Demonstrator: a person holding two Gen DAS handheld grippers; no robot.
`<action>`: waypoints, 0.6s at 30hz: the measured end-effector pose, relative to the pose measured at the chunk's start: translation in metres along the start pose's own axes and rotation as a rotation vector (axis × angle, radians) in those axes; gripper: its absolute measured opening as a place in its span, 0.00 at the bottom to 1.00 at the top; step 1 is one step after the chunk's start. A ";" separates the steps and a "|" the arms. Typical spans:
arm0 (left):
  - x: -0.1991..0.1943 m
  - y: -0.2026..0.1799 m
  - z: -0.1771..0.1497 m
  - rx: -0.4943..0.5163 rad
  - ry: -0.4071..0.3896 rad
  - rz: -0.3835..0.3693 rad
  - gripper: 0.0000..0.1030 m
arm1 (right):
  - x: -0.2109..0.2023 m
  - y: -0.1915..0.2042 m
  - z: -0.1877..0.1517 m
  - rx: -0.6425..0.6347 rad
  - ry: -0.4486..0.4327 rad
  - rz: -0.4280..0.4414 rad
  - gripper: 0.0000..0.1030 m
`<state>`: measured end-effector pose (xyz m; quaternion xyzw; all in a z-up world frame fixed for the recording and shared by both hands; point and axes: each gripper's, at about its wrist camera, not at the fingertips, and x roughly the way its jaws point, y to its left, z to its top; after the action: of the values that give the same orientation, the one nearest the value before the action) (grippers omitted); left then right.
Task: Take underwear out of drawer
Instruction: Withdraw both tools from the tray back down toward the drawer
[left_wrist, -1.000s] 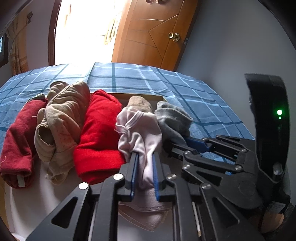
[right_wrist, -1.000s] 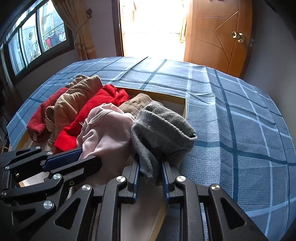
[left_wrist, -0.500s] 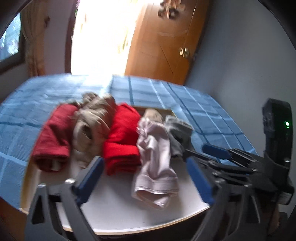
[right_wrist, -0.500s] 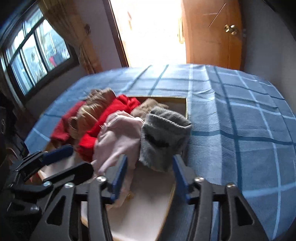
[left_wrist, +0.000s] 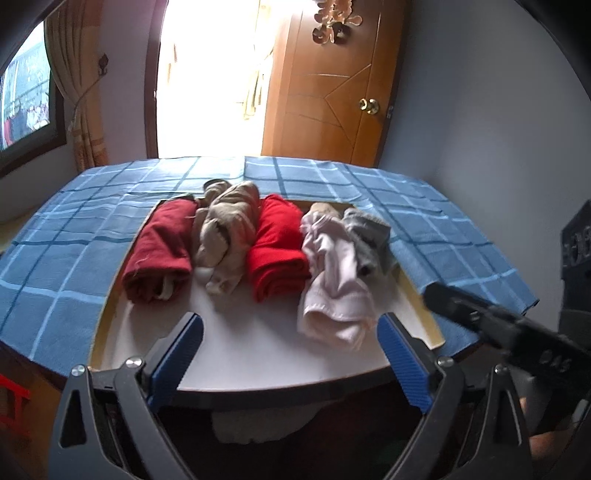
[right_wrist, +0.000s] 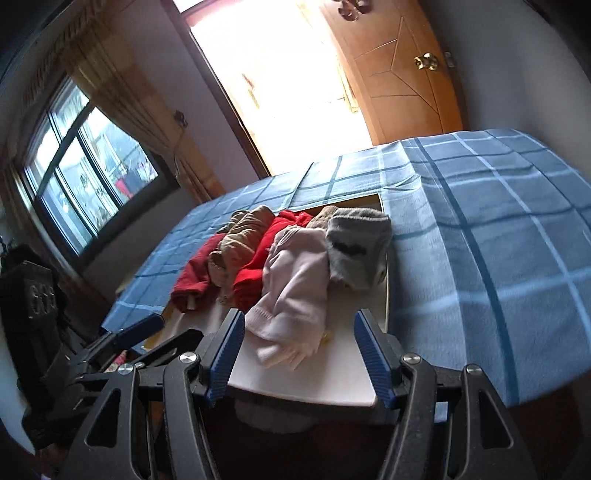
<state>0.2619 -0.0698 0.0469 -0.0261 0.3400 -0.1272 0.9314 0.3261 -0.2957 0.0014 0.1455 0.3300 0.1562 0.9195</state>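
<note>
Five rolled garments lie in the drawer ahead of the spread, empty left claw: maroon, tan, red, pink, grey. Checked cloth surrounds it.

Right claw spread, empty; pink underwear nearest. Blurred embossed characters, perhaps "808", mark a black block.

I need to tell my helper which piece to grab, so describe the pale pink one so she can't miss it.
Find the open drawer set into the blue checked bedspread. Five rolled garments lie in a row inside; the pale pink underwear is fourth from the left, between bright red and grey. It's the lightest and sprawls furthest forward.
</note>
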 end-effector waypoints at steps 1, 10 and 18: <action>-0.001 0.000 -0.003 0.011 0.003 0.010 0.94 | -0.004 0.001 -0.005 0.014 -0.014 0.004 0.62; -0.009 -0.004 -0.030 0.094 -0.005 0.086 0.94 | -0.031 0.003 -0.035 0.068 -0.104 0.009 0.62; -0.018 -0.003 -0.049 0.096 -0.003 0.079 0.94 | -0.047 -0.004 -0.064 0.120 -0.142 -0.002 0.69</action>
<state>0.2172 -0.0663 0.0208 0.0319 0.3330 -0.1066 0.9363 0.2506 -0.3067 -0.0208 0.2107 0.2730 0.1247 0.9303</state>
